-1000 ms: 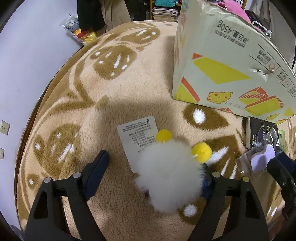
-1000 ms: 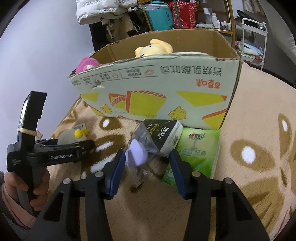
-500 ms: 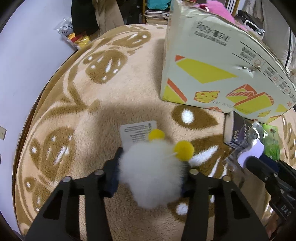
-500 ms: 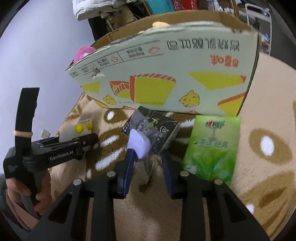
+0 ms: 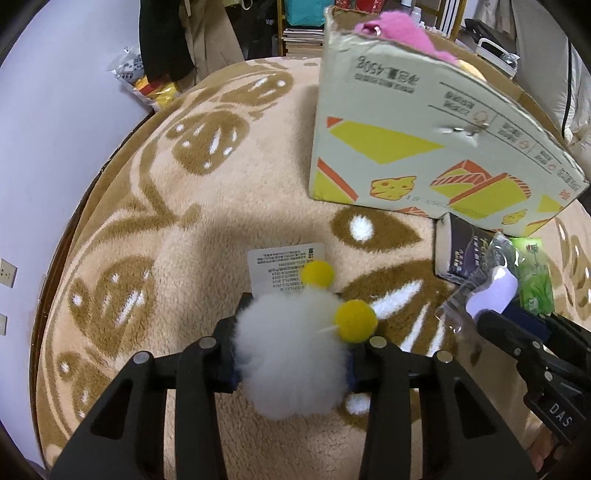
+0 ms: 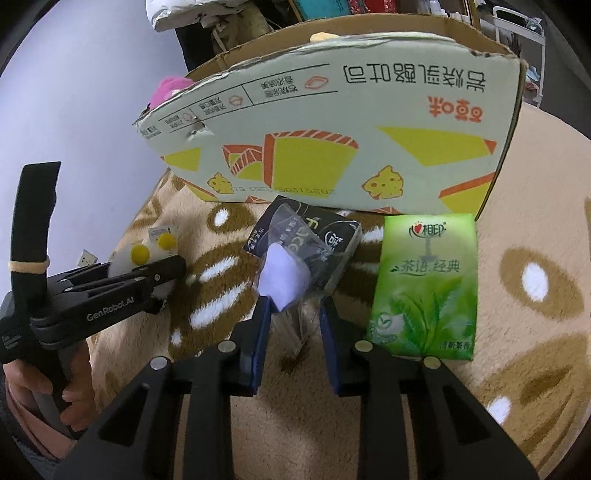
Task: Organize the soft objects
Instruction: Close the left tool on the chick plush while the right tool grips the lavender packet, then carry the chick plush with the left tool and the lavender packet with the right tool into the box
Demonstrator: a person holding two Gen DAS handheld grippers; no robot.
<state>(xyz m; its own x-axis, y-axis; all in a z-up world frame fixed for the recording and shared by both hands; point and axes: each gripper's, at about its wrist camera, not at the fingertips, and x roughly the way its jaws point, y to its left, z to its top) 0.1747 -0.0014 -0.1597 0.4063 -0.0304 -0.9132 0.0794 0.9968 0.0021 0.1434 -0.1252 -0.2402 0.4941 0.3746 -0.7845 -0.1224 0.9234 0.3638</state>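
Note:
A white fluffy toy (image 5: pixel 291 354) with two yellow pom-poms and a paper tag (image 5: pixel 280 269) lies on the beige rug. My left gripper (image 5: pixel 291 365) is shut on it; it also shows in the right wrist view (image 6: pixel 147 280). My right gripper (image 6: pixel 293 317) is shut on a clear plastic bag with a pale purple soft thing (image 6: pixel 284 277) inside, also seen in the left wrist view (image 5: pixel 491 293). A cardboard box (image 6: pixel 332 147) stands behind, with a pink plush (image 5: pixel 399 33) and a yellow plush (image 6: pixel 321 36) in it.
A dark tissue pack (image 6: pixel 325 236) and a green tissue pack (image 6: pixel 424 284) lie against the box front. The brown-patterned rug (image 5: pixel 184 206) spreads to the left, up to the white wall (image 5: pixel 44 147). Shelves, bags and clothes stand behind the box.
My left gripper closed on the white fluffy toy. My right gripper closed on the plastic bag and moved closer to the box.

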